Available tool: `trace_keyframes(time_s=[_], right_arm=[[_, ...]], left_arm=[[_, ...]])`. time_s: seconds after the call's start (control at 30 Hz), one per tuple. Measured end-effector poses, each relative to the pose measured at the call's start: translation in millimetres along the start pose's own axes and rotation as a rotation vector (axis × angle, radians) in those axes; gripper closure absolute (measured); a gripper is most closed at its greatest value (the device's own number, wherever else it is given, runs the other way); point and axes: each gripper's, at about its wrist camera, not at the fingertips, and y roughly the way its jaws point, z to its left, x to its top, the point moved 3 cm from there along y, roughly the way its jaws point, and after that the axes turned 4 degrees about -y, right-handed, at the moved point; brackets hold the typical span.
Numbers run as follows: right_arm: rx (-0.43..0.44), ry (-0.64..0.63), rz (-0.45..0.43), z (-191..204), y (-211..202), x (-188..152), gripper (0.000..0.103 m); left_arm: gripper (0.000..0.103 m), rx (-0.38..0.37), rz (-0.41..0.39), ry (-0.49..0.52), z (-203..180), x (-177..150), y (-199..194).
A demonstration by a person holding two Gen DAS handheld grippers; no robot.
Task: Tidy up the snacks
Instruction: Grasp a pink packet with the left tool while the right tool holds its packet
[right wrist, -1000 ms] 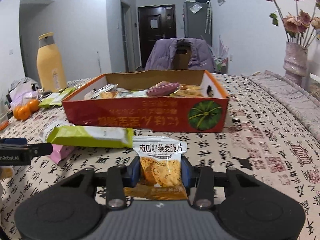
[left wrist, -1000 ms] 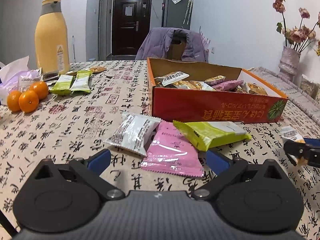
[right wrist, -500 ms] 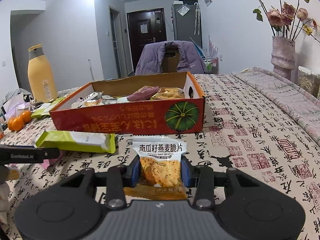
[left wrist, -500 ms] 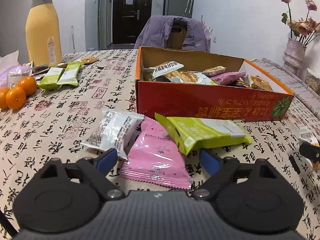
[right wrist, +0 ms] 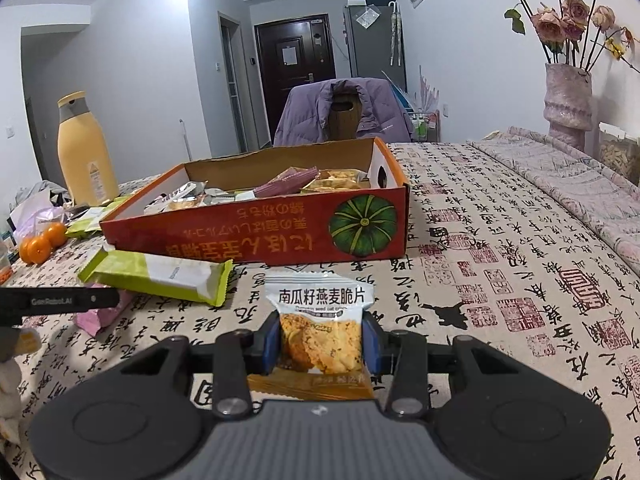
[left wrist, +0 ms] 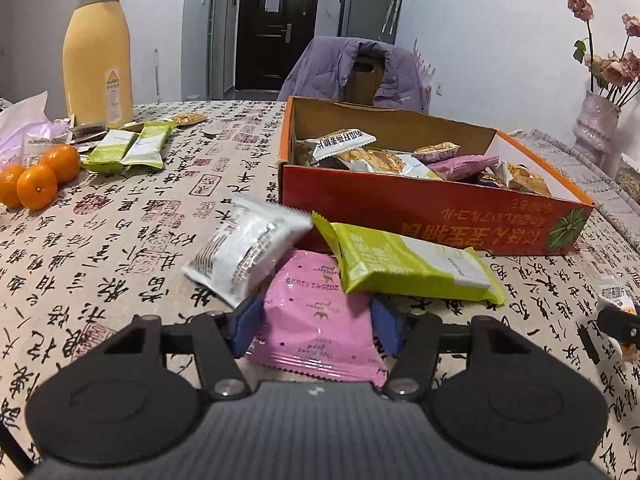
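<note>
My left gripper [left wrist: 316, 320] is closing around a pink snack packet [left wrist: 320, 288] lying on the tablecloth, and its blue pads touch the packet's two side edges. A white packet [left wrist: 248, 248] leans tilted over the left finger. A green bar [left wrist: 408, 264] rests on the pink packet's far end. Behind them stands the orange cardboard box [left wrist: 420, 208] holding several snacks. My right gripper [right wrist: 322, 338] is shut on an oat crisp packet [right wrist: 320, 300], held just above the cloth in front of the box [right wrist: 256, 236].
A yellow bottle [left wrist: 98, 52], three oranges [left wrist: 38, 176] and two green bars [left wrist: 128, 146] sit at the far left. A chair with a purple jacket [left wrist: 356, 68] stands behind the table. A vase of dried flowers [right wrist: 568, 104] is at the far right.
My left gripper moved forward over the pink packet and its jaws narrowed onto it, tipping the white packet up. The right gripper kept its hold and drifted slightly.
</note>
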Motion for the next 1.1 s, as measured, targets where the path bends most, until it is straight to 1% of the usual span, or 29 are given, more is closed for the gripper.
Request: trace_keyframes(time_s=[0.33, 0.7, 0.8, 0.93, 1.03, 1.1], right_arm=[[0.009, -0.006, 0.004, 4, 0, 0, 0.063], [0.013, -0.015, 0.0, 8, -3, 1, 0.063], [0.016, -0.016, 0.0, 8, -3, 1, 0.063], [0.015, -0.017, -0.004, 9, -5, 2, 0.063], [0.017, -0.017, -0.004, 10, -6, 2, 0.063], [0.021, -0.02, -0.004, 11, -7, 1, 0.063]], left_arm=[[0.046, -0.016, -0.029, -0.031, 13, -12, -26], [0.051, -0.02, -0.088, -0.038, 23, -11, -54], [0.051, -0.02, -0.068, -0.023, 23, -14, -54], [0.051, -0.037, -0.005, -0.002, 20, -22, -48], [0.047, -0.031, 0.0, 0.015, 15, -22, -46], [0.036, -0.033, 0.009, 0.018, 12, -21, -42]])
